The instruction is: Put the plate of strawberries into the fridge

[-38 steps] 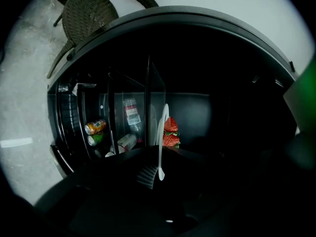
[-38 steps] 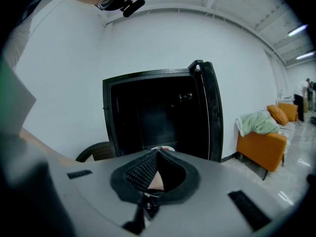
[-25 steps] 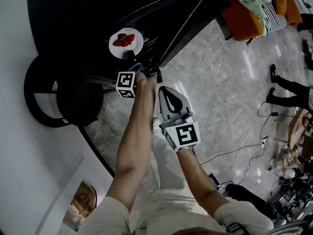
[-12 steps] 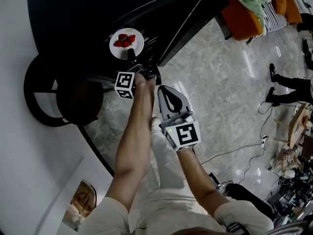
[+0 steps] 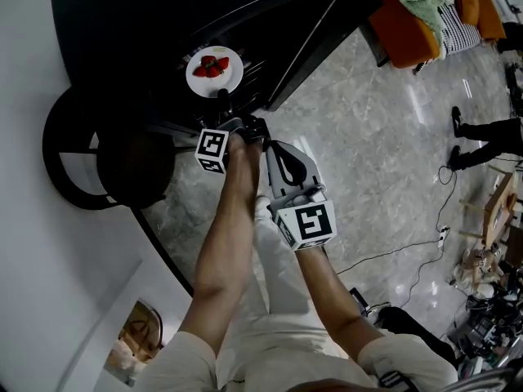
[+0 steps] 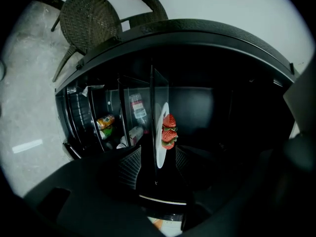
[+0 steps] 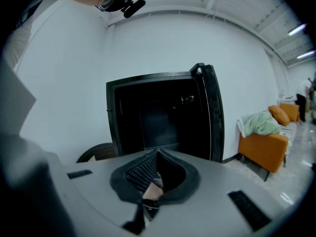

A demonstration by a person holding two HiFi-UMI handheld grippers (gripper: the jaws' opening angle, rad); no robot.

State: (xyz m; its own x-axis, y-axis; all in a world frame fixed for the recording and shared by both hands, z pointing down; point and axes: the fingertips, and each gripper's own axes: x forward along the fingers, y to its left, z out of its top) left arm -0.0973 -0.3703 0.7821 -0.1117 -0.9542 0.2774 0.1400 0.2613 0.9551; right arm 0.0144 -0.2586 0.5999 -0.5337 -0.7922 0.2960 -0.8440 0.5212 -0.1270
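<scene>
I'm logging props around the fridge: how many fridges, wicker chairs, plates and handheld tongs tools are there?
Black fridge: 1
Dark wicker chair: 1
White round plate of strawberries: 1
Handheld tongs tools: 2, the left gripper and the right gripper
Total: 5

Fridge (image 5: 163,23) interior is sinking into near-black; floor (image 5: 384,162) is throwing glare at head view's right; fisheye is bending edges, corners vignetting in gripper views.
</scene>
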